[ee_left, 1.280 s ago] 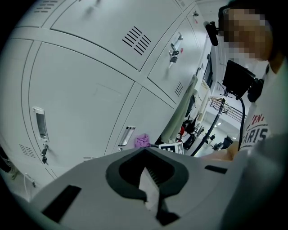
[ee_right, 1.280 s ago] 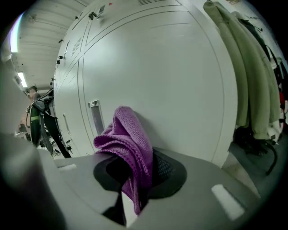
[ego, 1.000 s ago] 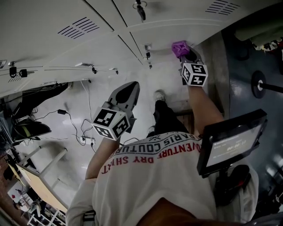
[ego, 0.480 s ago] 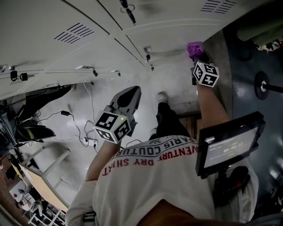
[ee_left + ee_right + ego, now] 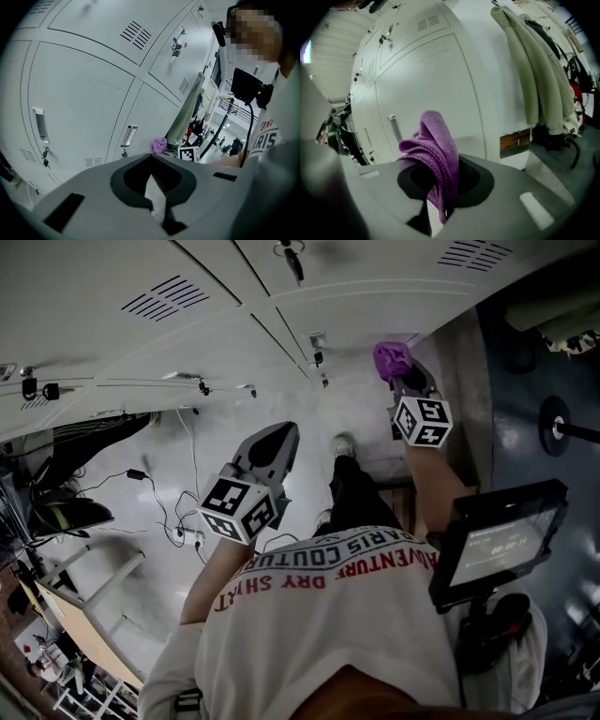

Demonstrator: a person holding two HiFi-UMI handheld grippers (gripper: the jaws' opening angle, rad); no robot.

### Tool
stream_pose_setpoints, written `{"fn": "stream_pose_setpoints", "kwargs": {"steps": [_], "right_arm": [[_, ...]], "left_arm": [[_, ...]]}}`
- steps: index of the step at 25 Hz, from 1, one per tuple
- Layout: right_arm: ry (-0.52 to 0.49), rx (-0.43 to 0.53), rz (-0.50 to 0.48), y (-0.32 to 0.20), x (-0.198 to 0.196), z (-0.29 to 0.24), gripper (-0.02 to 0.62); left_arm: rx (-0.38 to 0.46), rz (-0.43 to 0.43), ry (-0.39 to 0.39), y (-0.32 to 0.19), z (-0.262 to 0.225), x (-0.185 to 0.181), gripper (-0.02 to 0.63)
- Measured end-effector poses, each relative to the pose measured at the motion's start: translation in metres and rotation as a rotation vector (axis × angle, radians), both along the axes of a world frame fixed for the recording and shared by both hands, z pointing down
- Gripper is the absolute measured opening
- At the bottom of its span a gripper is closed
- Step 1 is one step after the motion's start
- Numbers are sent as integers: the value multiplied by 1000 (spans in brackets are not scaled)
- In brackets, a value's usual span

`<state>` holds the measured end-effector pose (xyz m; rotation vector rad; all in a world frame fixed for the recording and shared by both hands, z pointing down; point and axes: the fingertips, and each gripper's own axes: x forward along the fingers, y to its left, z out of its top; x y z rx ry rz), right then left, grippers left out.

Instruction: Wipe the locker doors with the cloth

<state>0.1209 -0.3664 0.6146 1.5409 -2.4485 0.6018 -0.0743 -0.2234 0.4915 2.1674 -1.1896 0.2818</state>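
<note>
The grey locker doors (image 5: 187, 352) fill the top of the head view. My right gripper (image 5: 405, 390) is shut on a bunched purple cloth (image 5: 391, 359), held close to the lowest door near the bank's right end. Whether the cloth touches the door is unclear. In the right gripper view the cloth (image 5: 436, 150) sticks up from the right gripper (image 5: 440, 206) in front of a plain door (image 5: 426, 84). My left gripper (image 5: 272, 442) hangs lower and to the left, away from the doors, shut on nothing. The left gripper (image 5: 154, 206) faces the doors (image 5: 79, 103), with the cloth (image 5: 159, 144) far off.
Pale coats (image 5: 534, 70) hang at the right end of the lockers. Keys (image 5: 319, 357) dangle from the door locks. A screen on a stand (image 5: 497, 540) is at my right hip. Cables (image 5: 178, 512) lie on the floor to the left, and a weight plate (image 5: 553, 423) lies on the right.
The right gripper swung right with the cloth, then came back left and a little lower. The left gripper has barely moved.
</note>
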Motion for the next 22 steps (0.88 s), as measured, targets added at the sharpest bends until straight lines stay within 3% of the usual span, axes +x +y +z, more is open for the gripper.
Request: {"fn": "stream_pose_setpoints", "kwargs": {"steps": [5, 10, 17, 22], "right_arm": [[-46, 28, -191, 35, -85, -14, 75], [-38, -7, -339, 58, -153, 6, 75], [1, -136, -323, 45, -183, 70, 75], [47, -163, -304, 23, -186, 97, 75]], "left_arm": [[5, -16, 0, 1, -1, -8, 2], [-1, -41, -1, 6, 5, -22, 2], [-18, -70, -18, 8, 17, -39, 2], [-34, -81, -31, 10, 25, -48, 2]]}}
